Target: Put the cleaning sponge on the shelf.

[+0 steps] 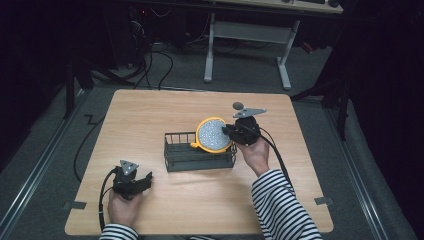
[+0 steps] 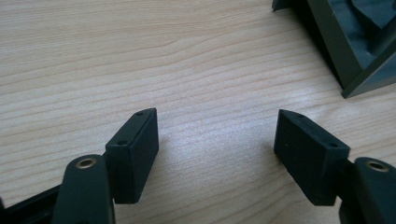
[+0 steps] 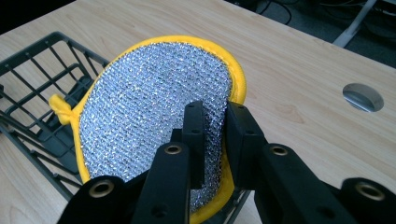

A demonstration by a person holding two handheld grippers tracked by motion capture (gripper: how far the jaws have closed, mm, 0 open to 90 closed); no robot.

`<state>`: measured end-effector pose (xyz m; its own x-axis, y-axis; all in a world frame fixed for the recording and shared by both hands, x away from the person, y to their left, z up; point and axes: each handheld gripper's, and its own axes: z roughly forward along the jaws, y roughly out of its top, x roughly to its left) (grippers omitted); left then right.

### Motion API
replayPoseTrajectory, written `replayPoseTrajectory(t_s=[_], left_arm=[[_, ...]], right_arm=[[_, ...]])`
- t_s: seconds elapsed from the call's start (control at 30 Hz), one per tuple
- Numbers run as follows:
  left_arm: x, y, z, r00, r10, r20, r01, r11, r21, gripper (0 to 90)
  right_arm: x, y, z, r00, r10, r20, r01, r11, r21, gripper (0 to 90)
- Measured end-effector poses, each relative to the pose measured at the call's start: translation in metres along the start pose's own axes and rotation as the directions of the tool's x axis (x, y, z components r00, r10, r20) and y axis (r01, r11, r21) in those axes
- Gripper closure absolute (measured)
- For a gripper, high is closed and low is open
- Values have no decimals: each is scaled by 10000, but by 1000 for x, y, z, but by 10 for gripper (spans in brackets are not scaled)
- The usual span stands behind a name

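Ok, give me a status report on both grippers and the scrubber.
Right gripper shut on scrubber, holding it over the rack. Left gripper open, idle on table. Nothing in the way.

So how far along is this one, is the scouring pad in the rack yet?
Not yet. Done: the right gripper has picked up the yellow-rimmed scouring pad, jaws clamped on its edge. In hand: the pad is held on edge above the right end of the black wire rack, apparently about to go in. Left: lowering and releasing it. The left gripper rests open on the table, holding nothing.
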<state>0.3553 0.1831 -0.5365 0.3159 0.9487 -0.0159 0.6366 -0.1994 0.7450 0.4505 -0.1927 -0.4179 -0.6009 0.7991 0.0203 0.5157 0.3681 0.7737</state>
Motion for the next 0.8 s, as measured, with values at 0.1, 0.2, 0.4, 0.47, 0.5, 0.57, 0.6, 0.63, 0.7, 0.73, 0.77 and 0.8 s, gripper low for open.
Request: replayPoseTrajectory(t_s=[0.1, 0.2, 0.4, 0.47, 0.5, 0.57, 0.6, 0.63, 0.7, 0.73, 0.77, 0.8], left_arm=[[0, 0, 0, 10000, -1, 6, 1, 10000, 2, 312], [0, 0, 0, 10000, 0, 5, 0, 10000, 4, 312], [0, 0, 0, 10000, 1, 5, -1, 10000, 3, 312], [0, 0, 0, 10000, 0, 5, 0, 10000, 4, 312], [0, 0, 0, 10000, -2, 5, 2, 10000, 3, 312], [0, 0, 0, 10000, -3, 2, 3, 10000, 4, 312], [0, 0, 0, 10000, 0, 3, 0, 10000, 2, 312], [0, 0, 0, 10000, -1, 4, 1, 10000, 3, 312], [0, 0, 0, 10000, 1, 3, -1, 10000, 2, 312], [0, 0, 0, 10000, 5, -1, -5, 10000, 9, 312], [0, 0, 0, 10000, 3, -1, -3, 10000, 8, 312], [0, 0, 0, 10000, 3, -1, -3, 10000, 8, 312]], right_arm=[[-1, -6, 0, 9998, 116, -139, -116, 9999, -41, 795], [-2, -11, 0, 9998, 87, -183, -86, 10000, 43, 798], [0, -12, -1, 9998, -117, -171, 120, 9998, 162, 800], [0, -13, -1, 9997, -164, -189, 168, 9997, 203, 801], [0, -14, -1, 9997, -126, -199, 131, 9996, 247, 803], [0, -16, -1, 9995, -252, -196, 258, 9992, 319, 856], [1, -18, -1, 9994, -254, -226, 261, 9992, 316, 861], [1, -20, -1, 9993, -240, -283, 249, 9992, 314, 862], [0, -24, 0, 9995, -147, -292, 158, 9992, 369, 864], [0, -25, 0, 9995, -99, -284, 109, 9993, 357, 864], [-2, -26, 0, 9995, -48, -310, 58, 9995, 326, 864], [-3, -26, -1, 9994, -10, -348, 23, 9994, 355, 864]])
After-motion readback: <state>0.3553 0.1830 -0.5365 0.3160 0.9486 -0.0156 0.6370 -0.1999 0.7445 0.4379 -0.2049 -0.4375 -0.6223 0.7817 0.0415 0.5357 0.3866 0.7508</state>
